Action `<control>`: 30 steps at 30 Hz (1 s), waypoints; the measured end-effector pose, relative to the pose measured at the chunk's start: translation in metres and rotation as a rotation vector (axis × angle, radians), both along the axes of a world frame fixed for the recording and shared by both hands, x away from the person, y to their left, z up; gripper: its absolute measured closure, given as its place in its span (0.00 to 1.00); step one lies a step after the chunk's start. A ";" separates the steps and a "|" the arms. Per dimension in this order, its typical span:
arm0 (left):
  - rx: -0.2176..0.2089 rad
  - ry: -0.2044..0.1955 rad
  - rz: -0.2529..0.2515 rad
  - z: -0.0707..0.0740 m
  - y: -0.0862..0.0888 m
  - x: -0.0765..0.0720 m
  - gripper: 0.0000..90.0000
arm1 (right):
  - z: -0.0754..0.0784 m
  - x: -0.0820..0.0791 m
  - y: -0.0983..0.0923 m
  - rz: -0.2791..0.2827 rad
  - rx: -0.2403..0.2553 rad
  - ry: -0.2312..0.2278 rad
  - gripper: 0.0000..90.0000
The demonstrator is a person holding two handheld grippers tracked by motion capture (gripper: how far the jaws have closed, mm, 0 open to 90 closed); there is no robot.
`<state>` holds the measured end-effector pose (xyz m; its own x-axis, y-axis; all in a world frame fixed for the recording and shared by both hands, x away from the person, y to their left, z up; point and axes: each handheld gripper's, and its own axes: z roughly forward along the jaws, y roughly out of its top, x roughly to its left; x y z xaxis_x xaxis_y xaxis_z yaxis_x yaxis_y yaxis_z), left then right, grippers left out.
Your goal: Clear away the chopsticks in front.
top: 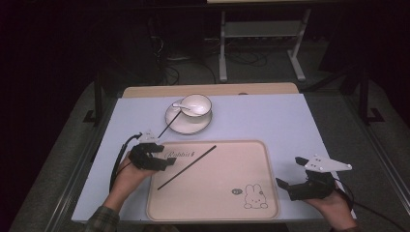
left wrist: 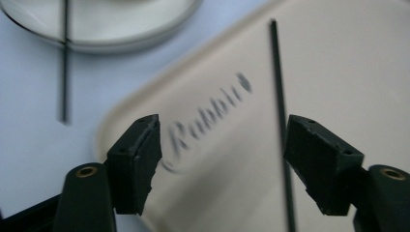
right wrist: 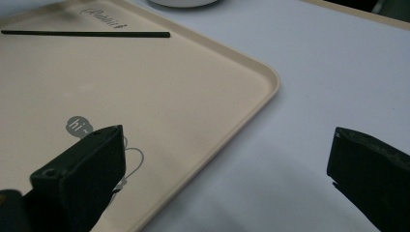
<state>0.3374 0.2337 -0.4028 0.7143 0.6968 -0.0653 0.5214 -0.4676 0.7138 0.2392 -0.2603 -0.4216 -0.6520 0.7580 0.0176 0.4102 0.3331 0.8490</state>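
the high view takes in the whole pale blue tabletop [top: 270, 121]: a beige tray [top: 212, 212] at lower centre, a white bowl [top: 196, 105] on a white saucer [top: 173, 121] above it, and a white spoon [top: 180, 106] lying in the bowl. one thin black chopstick [top: 186, 167] lies slantwise on the tray, running from lower left to upper right; a second chopstick [top: 168, 126] leans off the saucer's rim onto the tabletop.

the left gripper [top: 162, 162] sits at the tray's left edge, jaws apart with nothing pinched. its own view is close and a little blurred: the matte black, blocky jaws frame the smooth tray surface [left wrist: 338, 63] and its cursive lettering, with the chopstick on the tray [left wrist: 278, 72] a straight line in the right half of the frame, passing by the right jaw. the other chopstick [left wrist: 64, 63] and the saucer's glossy rim [left wrist: 135, 36] sit in the upper left.

the right gripper [top: 290, 186] rests at the lower right, just off the tray, jaws wide apart and empty. its view shows the tray's rounded raised corner [right wrist: 273, 79], a rabbit drawing with a grey speech bubble by the left jaw, and the chopstick [right wrist: 87, 34] lying across the upper left.
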 end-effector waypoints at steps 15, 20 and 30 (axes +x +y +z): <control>0.003 -0.039 0.024 0.027 0.003 0.079 0.17 | -0.001 0.000 -0.002 -0.012 0.005 0.004 0.00; 0.021 -0.028 0.026 0.025 -0.003 0.103 0.19 | -0.001 0.001 -0.002 -0.011 0.006 0.006 0.00; 0.065 -0.023 0.059 0.009 -0.012 0.137 0.52 | -0.001 0.000 -0.002 -0.006 0.003 0.004 0.00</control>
<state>0.4741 0.2218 -0.3935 0.6727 0.7399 -0.0027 0.5331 -0.4822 0.6952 0.2394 -0.2628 -0.4229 -0.6471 0.7621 0.0225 0.4159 0.3281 0.8482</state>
